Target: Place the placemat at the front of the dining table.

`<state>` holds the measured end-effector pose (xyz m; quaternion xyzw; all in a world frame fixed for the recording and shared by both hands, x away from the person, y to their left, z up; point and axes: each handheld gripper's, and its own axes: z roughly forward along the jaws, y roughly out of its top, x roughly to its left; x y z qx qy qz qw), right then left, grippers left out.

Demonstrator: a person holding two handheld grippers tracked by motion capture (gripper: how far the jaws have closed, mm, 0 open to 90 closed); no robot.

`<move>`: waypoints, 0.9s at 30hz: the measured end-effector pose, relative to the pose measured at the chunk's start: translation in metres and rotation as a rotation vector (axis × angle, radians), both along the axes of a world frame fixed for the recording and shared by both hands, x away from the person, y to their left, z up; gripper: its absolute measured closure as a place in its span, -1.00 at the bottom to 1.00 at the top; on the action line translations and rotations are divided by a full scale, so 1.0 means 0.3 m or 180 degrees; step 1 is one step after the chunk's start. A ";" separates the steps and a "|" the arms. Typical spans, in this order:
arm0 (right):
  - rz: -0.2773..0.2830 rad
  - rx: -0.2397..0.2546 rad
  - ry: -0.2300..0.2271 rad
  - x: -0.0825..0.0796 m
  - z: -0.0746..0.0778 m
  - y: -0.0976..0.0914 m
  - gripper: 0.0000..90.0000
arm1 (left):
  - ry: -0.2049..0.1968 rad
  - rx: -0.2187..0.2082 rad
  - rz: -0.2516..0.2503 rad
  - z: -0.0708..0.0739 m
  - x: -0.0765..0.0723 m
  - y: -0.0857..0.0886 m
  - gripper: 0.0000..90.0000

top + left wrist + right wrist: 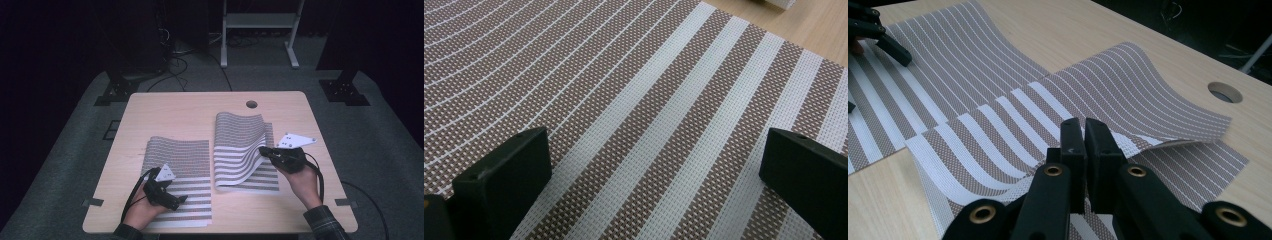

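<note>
We have the right tongs clamped on the near-side edge of the right striped mat, jaws pressed together on the weave, and that top mat is peeled up in a curve off another mat lying flat under it on the bench. From these tongs the lifted sheet runs away and to their left, its long axis heading toward the far edge of the bench where the round hole sits. Over on the other side, the left tongs hover low over the left striped mat, jaws spread wide with nothing between them, that mat flat directly beneath and stretching ahead of them. We'd judge the right hand is the one in play: the curled mat is already in its grip, while the left tongs are well apart from it. Whatever comes next likely turns on carrying that raised edge across its own length. No containers here to report.
</note>
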<state>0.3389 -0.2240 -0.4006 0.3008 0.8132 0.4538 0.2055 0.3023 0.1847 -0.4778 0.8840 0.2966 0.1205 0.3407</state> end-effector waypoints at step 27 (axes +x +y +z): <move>0.0362 -0.0100 0.0152 0.100 -0.065 0.222 0.94 | -0.0097 -0.0642 -0.0307 0.160 0.051 -0.142 -0.90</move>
